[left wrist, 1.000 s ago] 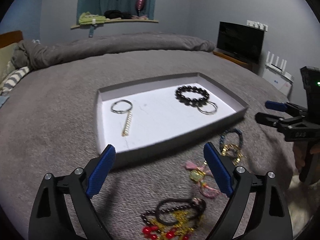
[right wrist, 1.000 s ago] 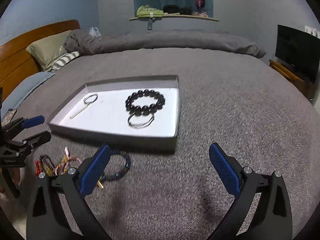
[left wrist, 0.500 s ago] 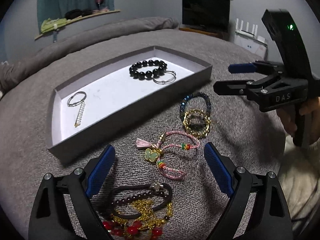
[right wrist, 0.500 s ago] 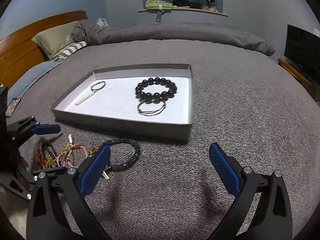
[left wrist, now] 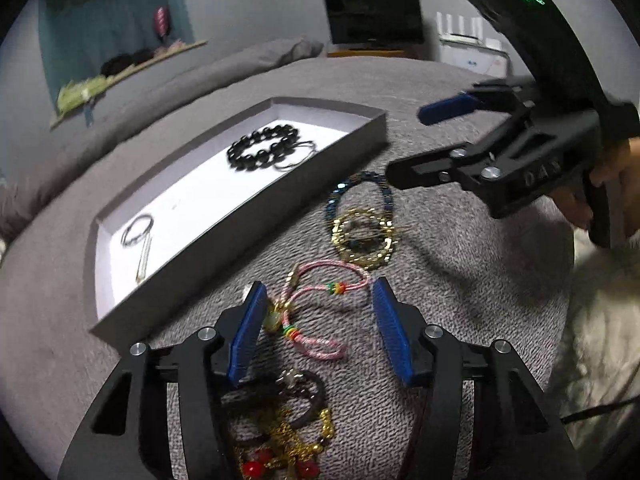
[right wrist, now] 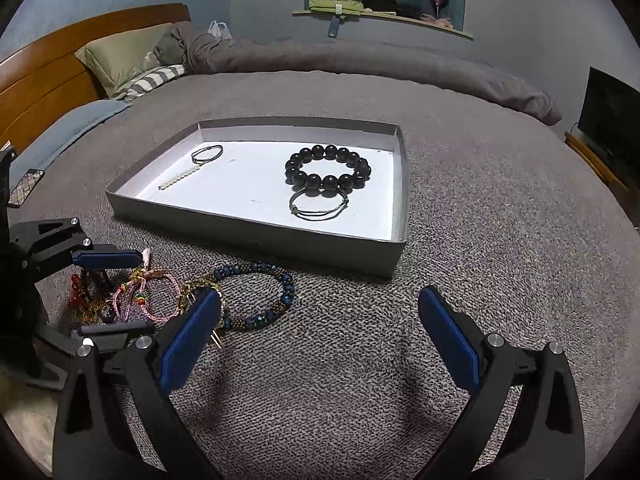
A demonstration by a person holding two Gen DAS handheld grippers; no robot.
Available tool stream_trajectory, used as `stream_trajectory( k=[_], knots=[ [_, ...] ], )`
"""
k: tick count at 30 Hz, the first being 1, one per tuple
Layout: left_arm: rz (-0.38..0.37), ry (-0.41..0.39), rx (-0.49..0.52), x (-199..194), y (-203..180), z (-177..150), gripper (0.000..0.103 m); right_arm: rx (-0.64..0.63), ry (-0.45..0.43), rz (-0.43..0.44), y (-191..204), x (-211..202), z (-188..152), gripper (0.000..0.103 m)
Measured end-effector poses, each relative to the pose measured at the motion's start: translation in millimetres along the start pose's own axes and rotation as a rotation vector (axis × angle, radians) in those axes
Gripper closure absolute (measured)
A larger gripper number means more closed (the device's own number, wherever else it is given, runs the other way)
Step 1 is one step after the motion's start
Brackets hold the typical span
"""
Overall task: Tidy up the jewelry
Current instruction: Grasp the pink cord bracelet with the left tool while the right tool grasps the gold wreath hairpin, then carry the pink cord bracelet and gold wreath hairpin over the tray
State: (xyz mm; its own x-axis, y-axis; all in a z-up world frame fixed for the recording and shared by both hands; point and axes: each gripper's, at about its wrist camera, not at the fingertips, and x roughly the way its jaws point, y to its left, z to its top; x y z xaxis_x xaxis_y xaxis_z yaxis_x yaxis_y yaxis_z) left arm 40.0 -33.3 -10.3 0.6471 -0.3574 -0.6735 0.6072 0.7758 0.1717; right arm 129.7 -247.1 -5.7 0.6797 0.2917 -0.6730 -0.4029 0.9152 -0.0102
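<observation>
Grey knitted bed cover point(right wrist: 500, 240) spread wide, carrying a shallow grey tray point(right wrist: 260, 236) with white floor. Loose on the cover just in front of the tray: blue beaded bracelet point(right wrist: 276, 300), gold chain ring point(left wrist: 364, 236), pink cord bracelet point(left wrist: 320, 300), and a tangle of dark, gold and red pieces point(left wrist: 280, 432). Rumpled grey duvet point(right wrist: 360, 60) along the far edge, pillows point(right wrist: 120, 52) by the wooden headboard point(right wrist: 44, 80).

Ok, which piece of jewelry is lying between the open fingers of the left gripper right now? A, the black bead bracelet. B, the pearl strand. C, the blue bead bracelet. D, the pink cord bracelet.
D: the pink cord bracelet lies on the bed between the fingers of the left gripper, while the black bead bracelet and pearl strand sit in the tray.
</observation>
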Motion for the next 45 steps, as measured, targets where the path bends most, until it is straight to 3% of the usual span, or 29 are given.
stream_trajectory(
  k=[3, 5, 8, 18, 27, 30, 45],
  knots=[
    [0.029, 0.018, 0.010, 8, 2, 0, 0.059, -0.005, 0.007, 0.006, 1, 1, -1, 0.006],
    [0.022, 0.022, -0.021, 7, 9, 0, 0.080, -0.015, 0.010, 0.015, 3, 1, -1, 0.006],
    [-0.016, 0.019, -0.103, 2, 26, 2, 0.097, -0.041, 0.013, 0.053, 9, 0, -1, 0.011],
    [-0.011, 0.015, -0.180, -5, 39, 2, 0.097, -0.242, 0.049, 0.151, 59, 6, -16, 0.033],
    [-0.019, 0.017, -0.192, -6, 41, 2, 0.097, -0.298, 0.049, 0.115, 71, 14, -24, 0.049],
    [-0.022, 0.017, -0.197, -7, 42, 2, 0.097, -0.286, 0.045, 0.103, 67, 15, -22, 0.061],
    [-0.030, -0.033, -0.222, -23, 51, 6, 0.097, -0.210, -0.005, 0.159, 58, -2, -12, 0.061]
  ],
)
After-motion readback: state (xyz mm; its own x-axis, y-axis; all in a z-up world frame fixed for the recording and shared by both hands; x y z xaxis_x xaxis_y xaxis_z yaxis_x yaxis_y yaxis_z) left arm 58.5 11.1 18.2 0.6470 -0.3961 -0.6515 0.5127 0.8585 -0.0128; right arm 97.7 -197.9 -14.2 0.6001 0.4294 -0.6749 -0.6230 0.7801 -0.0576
